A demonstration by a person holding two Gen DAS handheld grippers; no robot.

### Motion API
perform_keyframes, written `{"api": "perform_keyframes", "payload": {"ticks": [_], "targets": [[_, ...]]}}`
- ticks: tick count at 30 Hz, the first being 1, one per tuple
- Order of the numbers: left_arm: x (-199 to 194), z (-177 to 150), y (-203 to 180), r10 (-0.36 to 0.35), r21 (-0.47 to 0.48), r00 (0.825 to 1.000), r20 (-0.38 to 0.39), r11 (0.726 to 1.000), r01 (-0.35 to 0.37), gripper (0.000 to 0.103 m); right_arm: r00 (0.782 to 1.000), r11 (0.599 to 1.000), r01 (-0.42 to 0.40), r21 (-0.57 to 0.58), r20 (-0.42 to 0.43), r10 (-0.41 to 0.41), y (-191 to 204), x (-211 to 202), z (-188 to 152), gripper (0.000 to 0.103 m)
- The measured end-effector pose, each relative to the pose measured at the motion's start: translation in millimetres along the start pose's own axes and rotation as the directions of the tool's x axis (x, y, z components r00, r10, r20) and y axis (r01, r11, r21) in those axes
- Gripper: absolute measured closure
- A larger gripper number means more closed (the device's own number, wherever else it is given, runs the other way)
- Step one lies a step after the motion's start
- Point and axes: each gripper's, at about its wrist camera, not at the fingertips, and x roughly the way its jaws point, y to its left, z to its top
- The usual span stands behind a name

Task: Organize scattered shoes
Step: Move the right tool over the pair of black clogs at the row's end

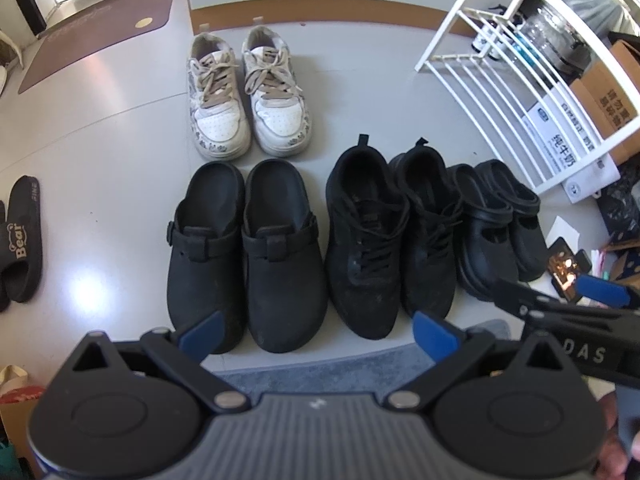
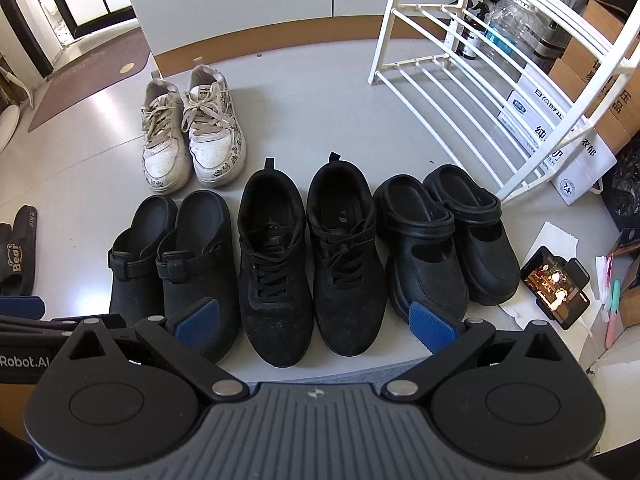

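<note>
Shoes stood mostly paired: white lace-up sneakers (image 2: 192, 128), black strapped clogs (image 2: 176, 264), black mesh trainers (image 2: 308, 256), chunky black rubber clogs (image 2: 444, 240). Black "Bear" slides (image 1: 20, 240) lay apart (probably unsorted). Left gripper (image 1: 316, 334) and right gripper (image 2: 316, 322) gaped, holding nothing.

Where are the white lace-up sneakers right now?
The white lace-up sneakers stand paired on the grey floor, alone behind the front row, just beyond the black strapped clogs, left of centre in both views.

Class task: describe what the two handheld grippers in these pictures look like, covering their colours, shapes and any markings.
Both grippers, the left gripper and the right gripper, share one design: black linkage arms with silver pivot pins, round black housings, a ribbed grey centre body and blue textured pads. White lettering shows on each gripper's side, seen from the other's camera. No cables or sleeves show.
</note>
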Motion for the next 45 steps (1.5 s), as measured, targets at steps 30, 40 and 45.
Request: {"api": "perform_keyframes", "payload": {"ticks": [30, 40, 45], "targets": [[51, 49, -27, -0.058, 0.037, 0.998, -0.022, 0.998, 0.059, 0.001, 0.982, 0.981, -0.188, 0.053, 0.028, 0.187, -87, 1, 78, 0.002], [51, 79, -7, -0.128, -0.072, 0.988, -0.085, 0.990, 0.122, 0.002, 0.961, 0.968, -0.224, 0.110, -0.137, 0.238, -49, 60, 96, 0.015], [18, 64, -2, -0.096, -0.092, 0.995, 0.020, 0.991, 0.097, 0.002, 0.945, 0.960, -0.252, 0.124, -0.181, 0.272, -41, 64, 90, 0.018]]}}
